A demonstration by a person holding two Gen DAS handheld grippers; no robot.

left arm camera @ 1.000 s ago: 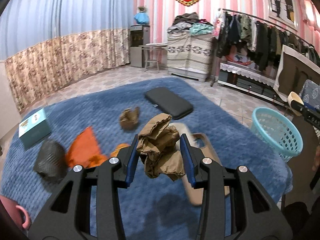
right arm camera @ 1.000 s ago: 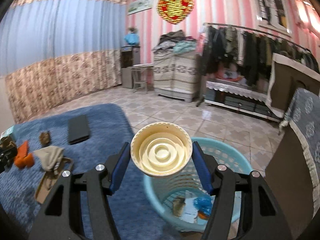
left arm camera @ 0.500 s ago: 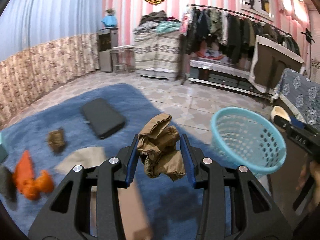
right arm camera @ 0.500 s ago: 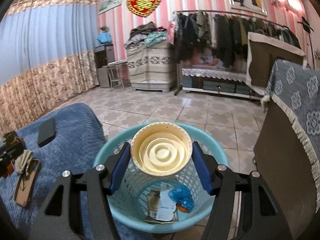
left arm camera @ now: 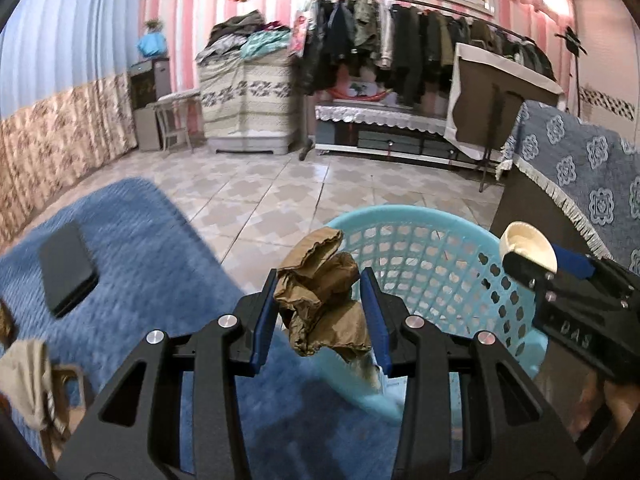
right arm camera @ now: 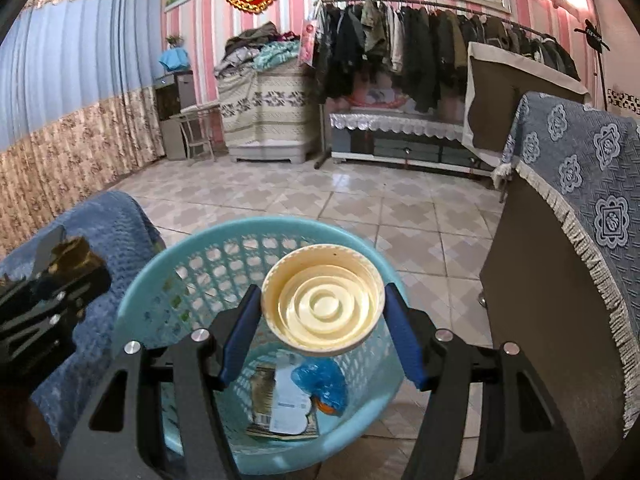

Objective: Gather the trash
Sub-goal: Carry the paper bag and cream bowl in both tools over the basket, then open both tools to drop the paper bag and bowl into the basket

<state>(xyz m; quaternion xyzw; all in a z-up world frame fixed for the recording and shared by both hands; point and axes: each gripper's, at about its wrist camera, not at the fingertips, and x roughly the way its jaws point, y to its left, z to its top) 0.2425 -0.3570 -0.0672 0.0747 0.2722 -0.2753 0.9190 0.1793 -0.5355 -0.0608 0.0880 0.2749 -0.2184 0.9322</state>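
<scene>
Clamping 1 crumpled wad of brown paper (left arm camera: 322, 300) between its blue pads, the left gripper (left arm camera: 320, 312) hangs at the near rim of 1 round turquoise plastic basket (right arm camera: 160, 280) with lattice walls. The right gripper (right arm camera: 322, 334) grips 1 cream plastic lid (right arm camera: 322, 298), round with raised rings, above the basket's mouth. Inside lie 1 flat printed packet (right arm camera: 264, 396), 1 white paper (right arm camera: 290, 404) and 1 crinkled blue wrapper (right arm camera: 324, 380). Beside the basket, 1 fuzzy blue blanket (left arm camera: 160, 256) carries 1 flat black rectangular case (left arm camera: 66, 272).
</scene>
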